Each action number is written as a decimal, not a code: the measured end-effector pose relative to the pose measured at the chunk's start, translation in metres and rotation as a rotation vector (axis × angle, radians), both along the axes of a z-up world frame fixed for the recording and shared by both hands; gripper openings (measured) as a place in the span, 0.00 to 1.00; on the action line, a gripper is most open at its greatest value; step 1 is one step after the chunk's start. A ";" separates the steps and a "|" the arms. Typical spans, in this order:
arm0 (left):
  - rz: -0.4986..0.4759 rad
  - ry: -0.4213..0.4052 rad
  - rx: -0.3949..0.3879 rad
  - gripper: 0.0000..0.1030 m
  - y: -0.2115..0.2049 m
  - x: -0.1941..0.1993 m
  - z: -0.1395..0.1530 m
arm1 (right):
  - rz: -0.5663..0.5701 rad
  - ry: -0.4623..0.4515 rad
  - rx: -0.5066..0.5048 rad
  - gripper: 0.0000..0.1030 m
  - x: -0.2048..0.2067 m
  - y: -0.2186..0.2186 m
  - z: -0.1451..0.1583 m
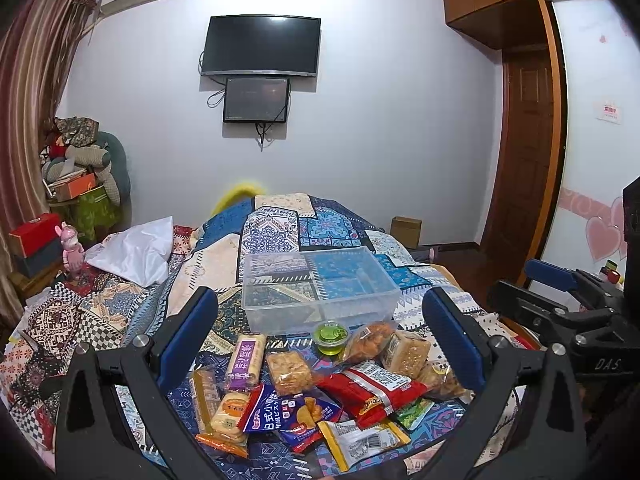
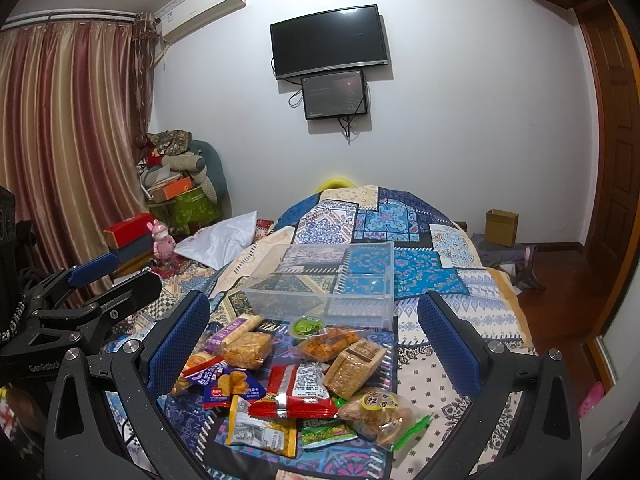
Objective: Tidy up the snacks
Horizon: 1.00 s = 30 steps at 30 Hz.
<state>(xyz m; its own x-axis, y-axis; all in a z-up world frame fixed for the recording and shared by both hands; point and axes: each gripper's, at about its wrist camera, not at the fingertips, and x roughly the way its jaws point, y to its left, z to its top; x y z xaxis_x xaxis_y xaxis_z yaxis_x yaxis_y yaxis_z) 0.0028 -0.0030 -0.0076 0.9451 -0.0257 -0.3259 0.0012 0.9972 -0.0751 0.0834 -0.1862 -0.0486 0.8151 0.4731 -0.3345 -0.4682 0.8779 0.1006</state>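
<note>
The left gripper (image 1: 320,344) and right gripper (image 2: 314,340) are hovering spread wide, empty, over the snack pile (image 1: 316,392) lying on the quilt (image 1: 224,248). The purple bar (image 1: 245,361), bearing unreadable writing, is pointing lengthwise toward the clear bin (image 1: 320,292) just behind.

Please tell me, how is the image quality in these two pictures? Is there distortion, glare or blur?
Left wrist view: strong fisheye bending, dark corners, the television looks curved and shows faint glare; the snack pile is sharp. Right wrist view: the same bending on the curtain and door, even indoor light, soft shadows; the clear plastic box is in focus.
</note>
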 end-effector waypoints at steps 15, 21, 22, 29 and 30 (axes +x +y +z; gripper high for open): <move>-0.007 0.016 -0.013 1.00 0.005 0.005 -0.004 | -0.007 0.030 -0.002 1.00 0.008 0.000 -0.003; -0.008 0.075 -0.050 0.98 0.024 0.021 -0.020 | 0.001 0.088 -0.023 1.00 0.024 -0.001 -0.016; 0.004 0.096 -0.049 0.92 0.029 0.026 -0.025 | -0.008 0.095 -0.034 1.00 0.028 -0.001 -0.019; 0.055 0.224 -0.031 0.79 0.054 0.058 -0.058 | -0.028 0.212 -0.090 0.99 0.062 -0.006 -0.046; 0.059 0.235 -0.028 0.79 0.056 0.061 -0.062 | -0.026 0.226 -0.093 0.98 0.065 -0.006 -0.049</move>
<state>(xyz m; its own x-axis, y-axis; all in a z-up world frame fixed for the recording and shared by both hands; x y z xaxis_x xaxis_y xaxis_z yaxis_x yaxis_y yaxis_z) 0.0638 0.0533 -0.0700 0.8436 0.0152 -0.5367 -0.0780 0.9925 -0.0946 0.1487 -0.1922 -0.0972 0.7260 0.4114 -0.5510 -0.4197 0.8999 0.1189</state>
